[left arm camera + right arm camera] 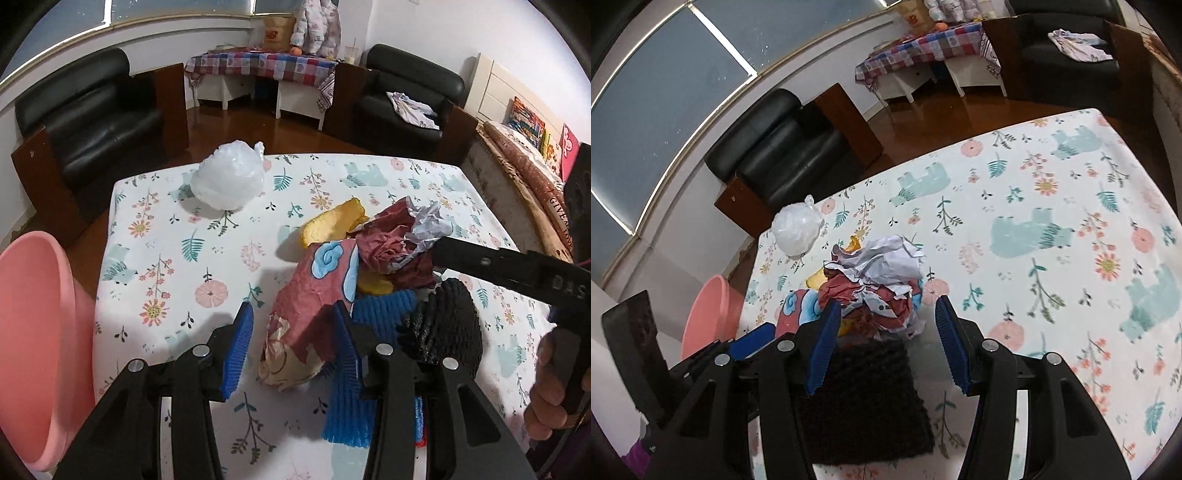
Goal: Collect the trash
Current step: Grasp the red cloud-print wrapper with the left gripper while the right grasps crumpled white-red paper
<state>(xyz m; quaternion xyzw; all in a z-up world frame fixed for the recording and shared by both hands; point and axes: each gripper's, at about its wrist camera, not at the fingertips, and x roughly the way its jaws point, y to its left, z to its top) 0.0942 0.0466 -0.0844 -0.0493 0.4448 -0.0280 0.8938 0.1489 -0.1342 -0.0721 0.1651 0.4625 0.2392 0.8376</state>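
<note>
A heap of trash lies on the floral tablecloth (177,258): a red printed wrapper (310,295), crumpled red and white paper (402,236) (882,273), yellow peel (332,221), blue foam netting (380,310) and black foam netting (443,325) (864,398). My left gripper (295,343) is open, its jaws on either side of the red wrapper's near end. My right gripper (886,339) is open above the black netting, just short of the crumpled paper. It also shows in the left wrist view (509,269) at the right. A tied white plastic bag (229,177) (796,230) sits apart at the table's far left.
A pink plastic basin (33,339) (709,317) stands beside the table's left edge. Black armchairs (88,122), a checkered-cloth table (258,66) and a bed (524,162) surround the table.
</note>
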